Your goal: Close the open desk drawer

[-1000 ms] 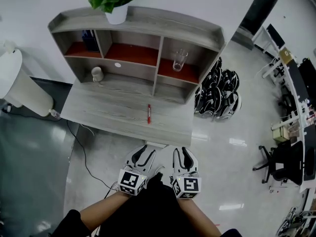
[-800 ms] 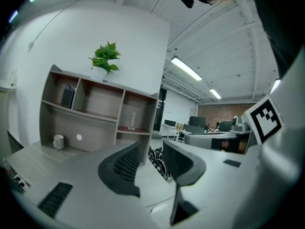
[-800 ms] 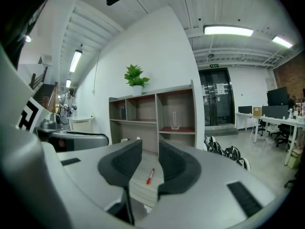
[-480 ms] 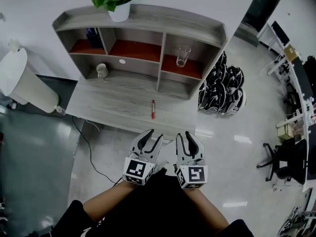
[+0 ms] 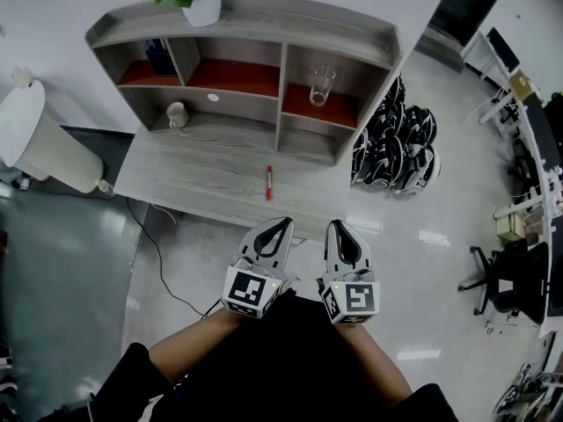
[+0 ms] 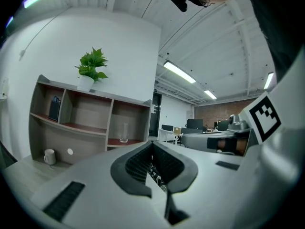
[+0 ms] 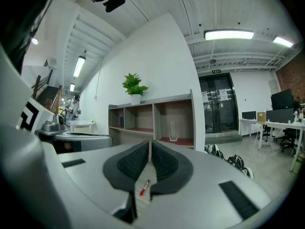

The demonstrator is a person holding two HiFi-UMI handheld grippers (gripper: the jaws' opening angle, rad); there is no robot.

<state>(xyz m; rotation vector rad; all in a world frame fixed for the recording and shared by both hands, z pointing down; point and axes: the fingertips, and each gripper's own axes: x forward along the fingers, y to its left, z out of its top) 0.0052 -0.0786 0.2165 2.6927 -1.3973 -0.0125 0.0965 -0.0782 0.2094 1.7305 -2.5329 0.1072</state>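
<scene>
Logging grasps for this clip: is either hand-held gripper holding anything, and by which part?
Nothing is held. The left hand-held gripper and the right hand-held gripper have just been closing, with nothing between their jaws.

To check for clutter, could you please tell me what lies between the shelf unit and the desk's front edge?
Only a red pen lies there, on otherwise bare desktop before the shelf unit, as the head view shows.

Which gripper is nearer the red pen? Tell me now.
Left. The left gripper sits just in front of the desk, nearly in line with the pen; the right gripper is beside it, off to the pen's right. Neither touches the pen.
</scene>
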